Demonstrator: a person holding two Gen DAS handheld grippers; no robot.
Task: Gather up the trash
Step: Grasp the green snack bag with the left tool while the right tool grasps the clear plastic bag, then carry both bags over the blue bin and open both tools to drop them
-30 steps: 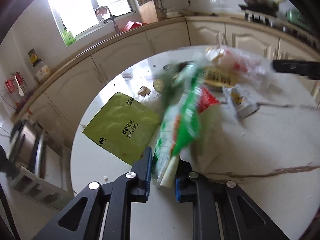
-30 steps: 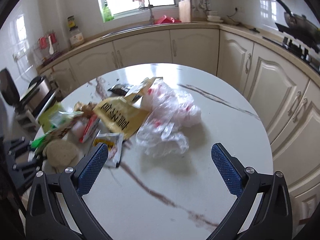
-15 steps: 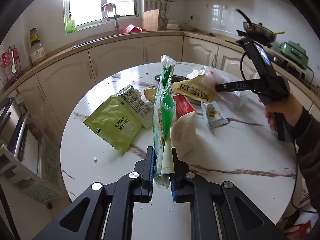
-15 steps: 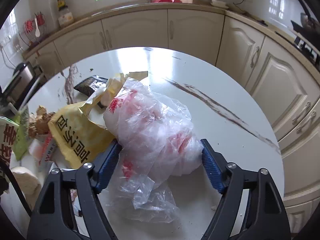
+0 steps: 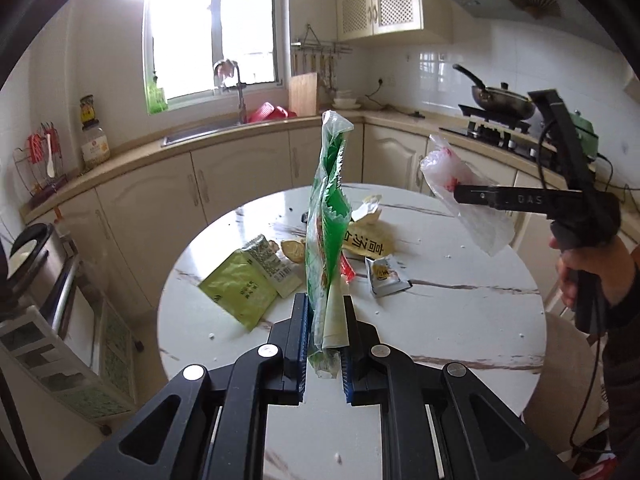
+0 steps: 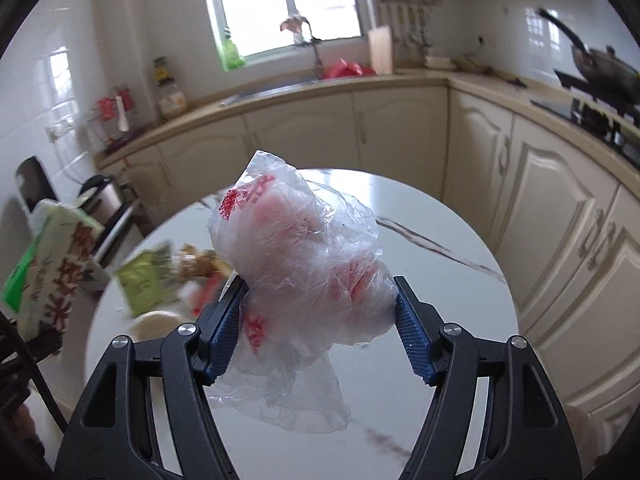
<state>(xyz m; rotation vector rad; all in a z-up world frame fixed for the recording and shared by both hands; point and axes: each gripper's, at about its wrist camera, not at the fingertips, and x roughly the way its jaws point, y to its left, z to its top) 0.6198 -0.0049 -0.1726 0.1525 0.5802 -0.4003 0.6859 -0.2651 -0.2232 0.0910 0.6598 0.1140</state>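
Left wrist view, centre frame: left gripper (image 5: 325, 330) pinches the upright green wrapper (image 5: 325, 216), while right gripper (image 6: 320, 316) squeezes the crumpled clear bag (image 6: 304, 256) above the table (image 6: 440, 248); its slack, slippery film could slide free.

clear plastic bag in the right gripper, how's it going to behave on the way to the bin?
Likely very floppy: the clear plastic bag bulges above the right gripper and its loose end sags below the fingers. Probably light for its bulk, as it looks like thin crumpled film. It may slip, since the pads only pinch its sides while the jaws stay fairly wide.
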